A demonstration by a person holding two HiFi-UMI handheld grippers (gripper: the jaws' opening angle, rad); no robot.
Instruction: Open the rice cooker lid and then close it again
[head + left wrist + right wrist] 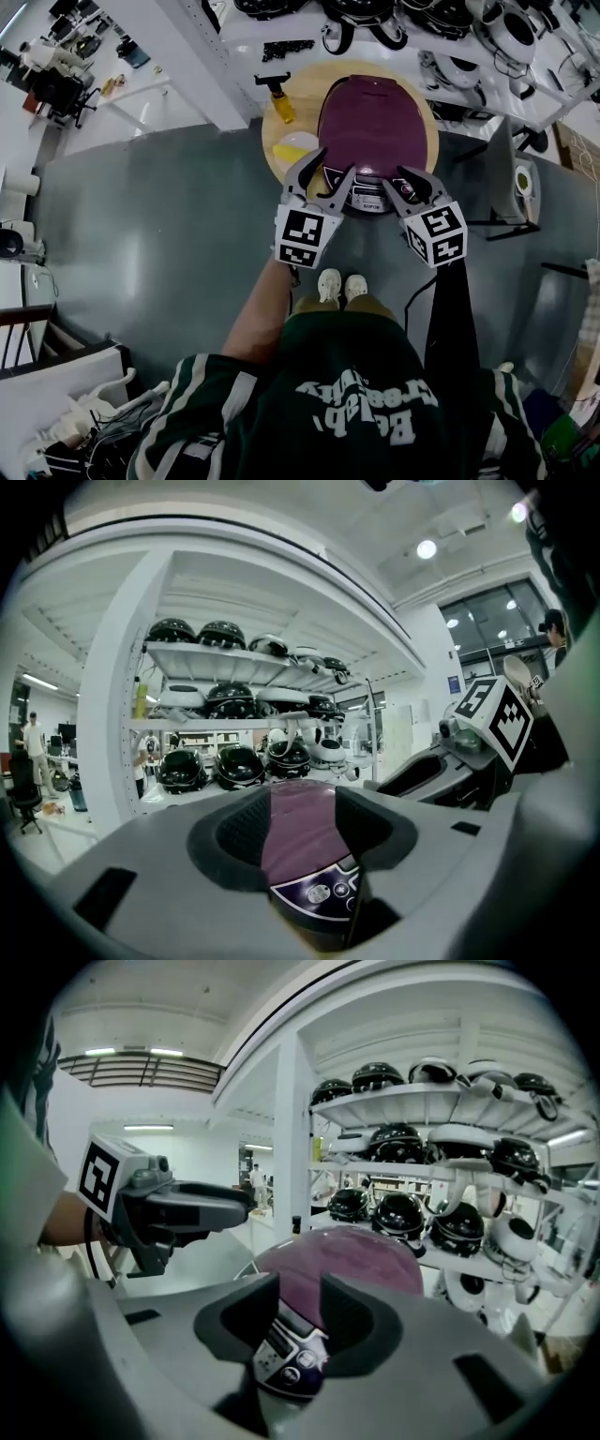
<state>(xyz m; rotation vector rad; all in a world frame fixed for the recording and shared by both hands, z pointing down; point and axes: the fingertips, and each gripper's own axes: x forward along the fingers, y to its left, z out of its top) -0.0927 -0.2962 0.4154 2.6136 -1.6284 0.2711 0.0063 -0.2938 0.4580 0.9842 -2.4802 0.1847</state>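
Note:
A rice cooker with a purple lid (375,127) stands on a round wooden table (274,131), lid down, its control panel (367,199) facing me. My left gripper (326,172) hovers at the cooker's front left, jaws apart with nothing between them. My right gripper (410,183) hovers at the front right, also open and empty. In the left gripper view the purple lid (300,827) and panel show through the gap between the jaws. In the right gripper view the cooker (342,1260) sits just beyond the jaws, and the left gripper (159,1208) is beside it.
A yellow bottle (282,105) and a pale yellow object (295,148) sit on the table's left part. White shelves (441,19) behind hold several other cookers. A dark stand (511,183) is to the right. My shoes (341,286) are close to the table's base.

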